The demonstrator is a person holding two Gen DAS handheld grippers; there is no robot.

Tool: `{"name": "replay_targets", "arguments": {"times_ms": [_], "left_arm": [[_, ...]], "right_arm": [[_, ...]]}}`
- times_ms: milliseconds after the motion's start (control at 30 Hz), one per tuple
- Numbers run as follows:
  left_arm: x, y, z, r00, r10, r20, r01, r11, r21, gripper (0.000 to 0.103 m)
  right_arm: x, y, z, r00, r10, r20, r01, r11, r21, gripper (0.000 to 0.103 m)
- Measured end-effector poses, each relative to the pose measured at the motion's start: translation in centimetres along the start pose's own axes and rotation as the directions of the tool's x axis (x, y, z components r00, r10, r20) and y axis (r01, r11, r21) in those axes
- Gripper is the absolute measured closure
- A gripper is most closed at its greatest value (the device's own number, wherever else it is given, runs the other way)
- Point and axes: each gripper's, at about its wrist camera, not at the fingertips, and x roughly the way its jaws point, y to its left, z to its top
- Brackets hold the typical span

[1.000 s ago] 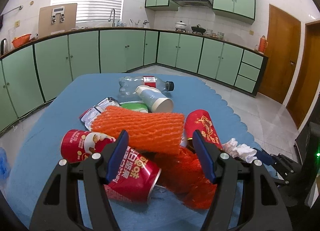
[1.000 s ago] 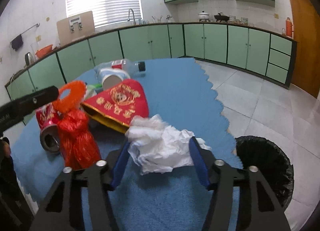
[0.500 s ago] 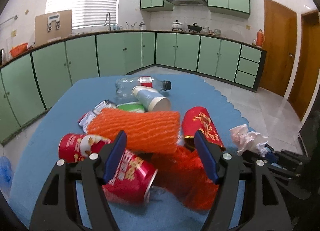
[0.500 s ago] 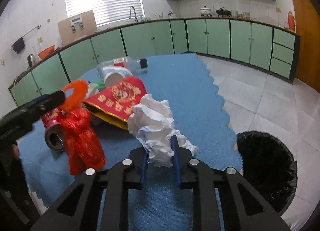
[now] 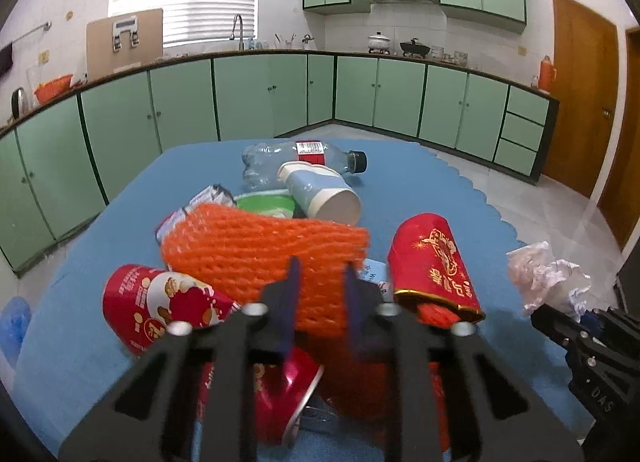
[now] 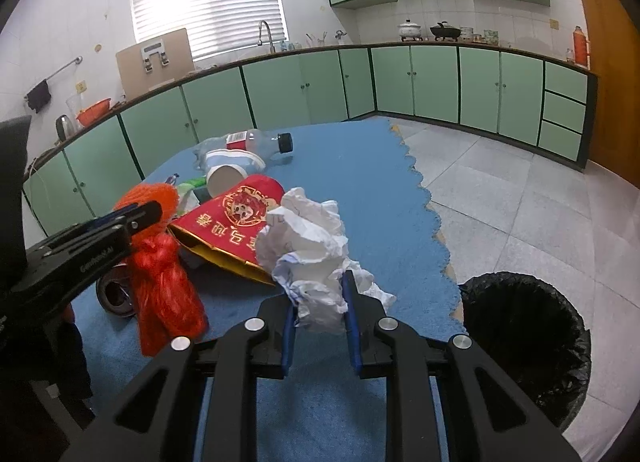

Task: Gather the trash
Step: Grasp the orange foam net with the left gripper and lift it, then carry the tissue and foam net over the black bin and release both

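My left gripper (image 5: 320,282) is shut on the near edge of an orange foam net (image 5: 264,246) that lies on top of the trash pile on the blue table (image 5: 420,190). My right gripper (image 6: 318,302) is shut on a crumpled white paper wad (image 6: 308,234) and holds it above the table's right edge; the wad also shows in the left wrist view (image 5: 548,274). A black-lined trash bin (image 6: 528,334) stands on the floor to the right of the table. The left gripper shows in the right wrist view (image 6: 120,222), closed on the net (image 6: 150,198).
The pile holds a red can (image 5: 160,306), a red paper cup (image 5: 432,262), a red plastic bag (image 6: 164,282), a blue-white cup (image 5: 320,194), a clear bottle (image 5: 300,158) and a green wrapper (image 5: 264,204). Green cabinets line the walls.
My left gripper has closed on the orange net. My right gripper closed on the paper wad and lifted it off the table, toward the bin side.
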Motion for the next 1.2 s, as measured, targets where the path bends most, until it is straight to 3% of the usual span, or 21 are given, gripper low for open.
{"name": "replay_targets", "arguments": {"times_ms": [100,300,600,933,1200], "left_arm": [[-0.4,0.5,0.2,1.0,0.007,0.017,-0.007,1.0,-0.016,0.098],[-2.2,1.5,1.1,0.997,0.011,0.074,-0.007,0.999,-0.048,0.099],[-6.4,0.7,3.7,0.98,-0.025,0.198,0.033,0.999,-0.037,0.099],[-7.2,-4.2,5.8,0.961,-0.158,0.229,0.158,0.987,0.019,0.099],[-5.8,-10.8,5.8,0.932,-0.312,0.182,0.301,0.95,0.085,0.099]], "right_arm": [[-0.2,0.3,0.2,1.0,0.003,0.007,-0.003,1.0,-0.011,0.082],[-1.2,0.6,0.7,0.999,0.016,0.039,-0.015,1.0,-0.024,0.082],[-4.1,-0.1,3.4,0.992,0.006,0.128,-0.005,1.0,-0.008,0.082],[-6.8,-2.8,5.4,0.983,-0.058,0.172,0.046,0.996,0.07,0.082],[-9.2,-7.2,5.6,0.964,-0.178,0.199,0.153,0.979,0.137,0.082]]}}
